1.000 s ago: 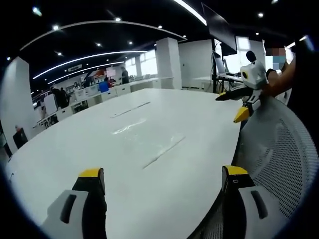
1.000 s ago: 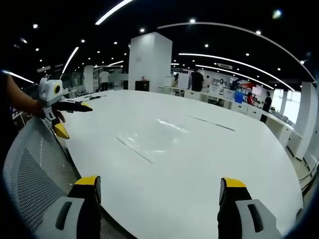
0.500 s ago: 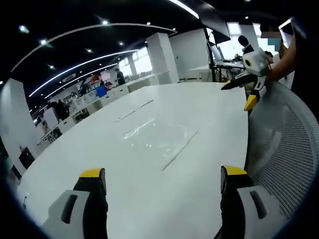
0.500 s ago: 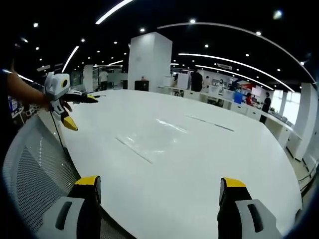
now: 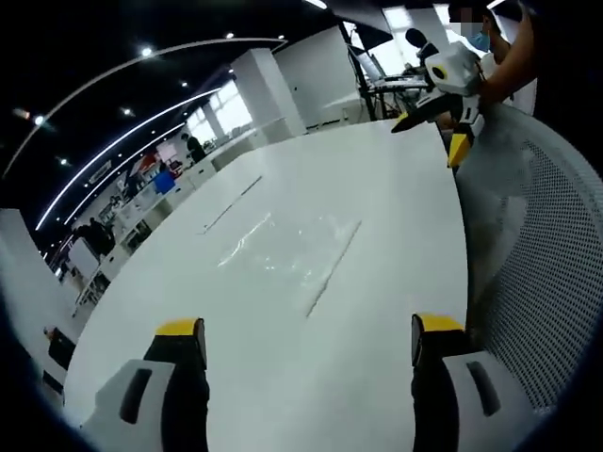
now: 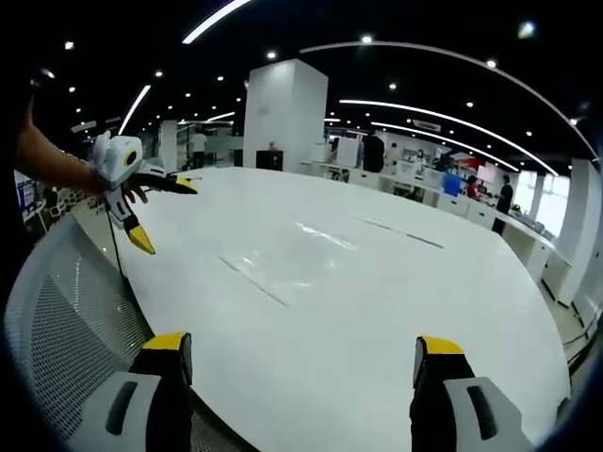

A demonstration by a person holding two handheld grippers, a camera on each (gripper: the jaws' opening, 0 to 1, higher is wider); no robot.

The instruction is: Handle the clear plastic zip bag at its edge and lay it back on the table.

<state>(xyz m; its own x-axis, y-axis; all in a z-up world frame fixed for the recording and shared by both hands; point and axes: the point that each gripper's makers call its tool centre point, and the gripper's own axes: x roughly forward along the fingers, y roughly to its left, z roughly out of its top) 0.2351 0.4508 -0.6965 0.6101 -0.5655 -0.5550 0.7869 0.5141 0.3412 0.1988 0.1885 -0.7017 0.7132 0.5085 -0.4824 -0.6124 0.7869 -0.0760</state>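
Compared with a second ago, left gripper (image 5: 300, 344) hangs nearer the clear zip bag (image 5: 287, 250), lying flat mid-counter (image 5: 396, 188). Both grippers' jaws gape, empty. Approach low; pinch only the bag's near edge.

My left gripper (image 5: 301, 344) has black jaws capped with yellow tips, set in pale grey housings; my right gripper (image 6: 294, 358) shows the same black, yellow and grey. The table (image 5: 377, 282) is plain glossy white, streaked with pale reflections. On the table, the zip bag (image 5: 292, 250) is clear and colourless, marked by glints and a thin grey edge line. Beside the table, the chair back (image 5: 542, 282) is light grey mesh dotted with small dark holes. Beyond the table, a column (image 6: 285, 118) is white under a black ceiling (image 6: 396, 28) crossed by white light strips.
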